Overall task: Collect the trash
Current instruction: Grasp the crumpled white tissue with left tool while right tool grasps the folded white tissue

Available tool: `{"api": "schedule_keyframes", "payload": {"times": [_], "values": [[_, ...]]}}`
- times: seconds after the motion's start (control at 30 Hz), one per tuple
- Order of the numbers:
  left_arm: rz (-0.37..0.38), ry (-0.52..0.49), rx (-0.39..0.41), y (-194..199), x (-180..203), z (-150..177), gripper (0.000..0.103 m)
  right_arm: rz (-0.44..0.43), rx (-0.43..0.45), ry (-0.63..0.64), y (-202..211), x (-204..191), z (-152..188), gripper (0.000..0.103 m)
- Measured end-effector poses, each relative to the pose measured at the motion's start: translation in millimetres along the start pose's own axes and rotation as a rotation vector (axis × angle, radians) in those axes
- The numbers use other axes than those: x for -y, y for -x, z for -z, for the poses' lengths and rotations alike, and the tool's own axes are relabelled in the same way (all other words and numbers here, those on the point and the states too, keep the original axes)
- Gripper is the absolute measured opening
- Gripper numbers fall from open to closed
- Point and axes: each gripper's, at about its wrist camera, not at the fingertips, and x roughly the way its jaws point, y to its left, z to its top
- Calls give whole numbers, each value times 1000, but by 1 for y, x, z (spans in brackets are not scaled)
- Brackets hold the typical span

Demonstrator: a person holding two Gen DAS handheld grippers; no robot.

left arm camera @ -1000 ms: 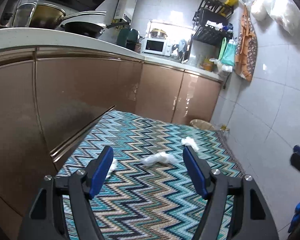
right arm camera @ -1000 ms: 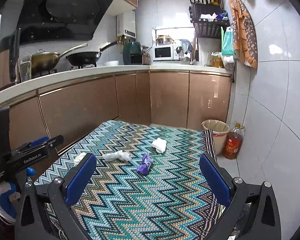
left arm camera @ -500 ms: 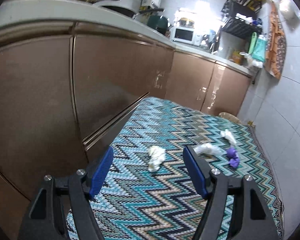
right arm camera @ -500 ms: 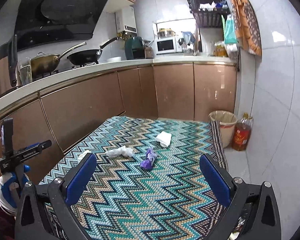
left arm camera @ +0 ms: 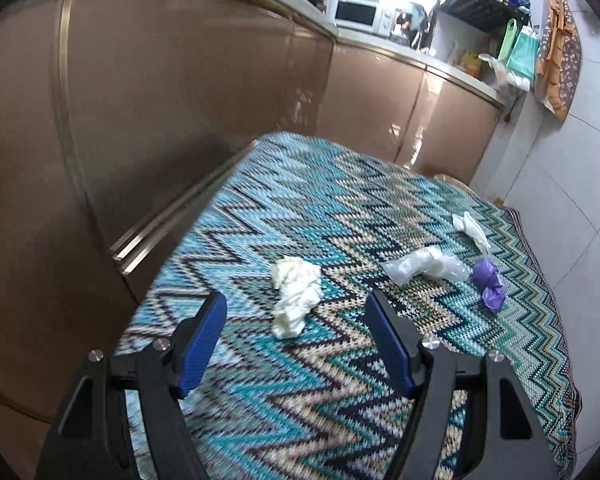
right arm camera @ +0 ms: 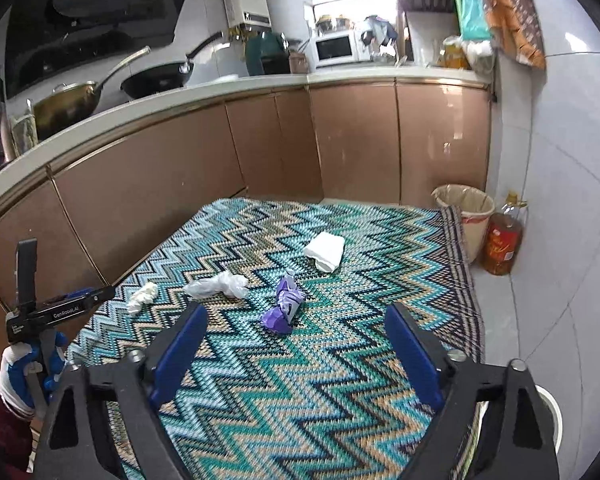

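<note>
Several pieces of trash lie on a zigzag rug (left arm camera: 340, 208). A crumpled cream tissue (left arm camera: 294, 294) lies just ahead of my open, empty left gripper (left arm camera: 296, 334), between its fingertips in line of sight. Further right lie a clear plastic wrapper (left arm camera: 424, 266), a purple wrapper (left arm camera: 489, 285) and a white tissue (left arm camera: 470, 230). In the right wrist view my right gripper (right arm camera: 296, 350) is open and empty, above the rug short of the purple wrapper (right arm camera: 283, 306). The clear wrapper (right arm camera: 218, 285), cream tissue (right arm camera: 142, 297) and folded white tissue (right arm camera: 326, 251) lie around it.
A lined waste bin (right arm camera: 464, 216) stands at the rug's far right corner, beside an oil bottle (right arm camera: 502, 242). Brown cabinets (right arm camera: 180, 184) run along the left and back. A white tiled wall (right arm camera: 560, 200) is on the right. The left gripper's handle (right arm camera: 52, 312) shows at lower left.
My left gripper has dropped lower and closer to the rug, bringing the cream tissue between its fingers. My right gripper has moved forward a little toward the purple wrapper.
</note>
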Motion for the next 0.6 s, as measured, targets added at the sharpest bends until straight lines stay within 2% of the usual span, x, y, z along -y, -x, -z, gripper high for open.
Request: {"api": "schedule_keyframes", "payload": {"times": [0.17, 0.27, 0.43, 0.6], "values": [[23, 15, -38, -36, -2, -9, 70, -30, -57, 16, -54, 10, -14, 73], [25, 32, -55, -52, -6, -13, 68, -38, -85, 24, -89, 17, -24, 71], [23, 42, -94, -74, -10, -15, 49, -38, -125, 32, -141, 30, -35, 66], [41, 43, -131, -89, -10, -14, 38, -48, -177, 13, -186, 46, -38, 61]]}}
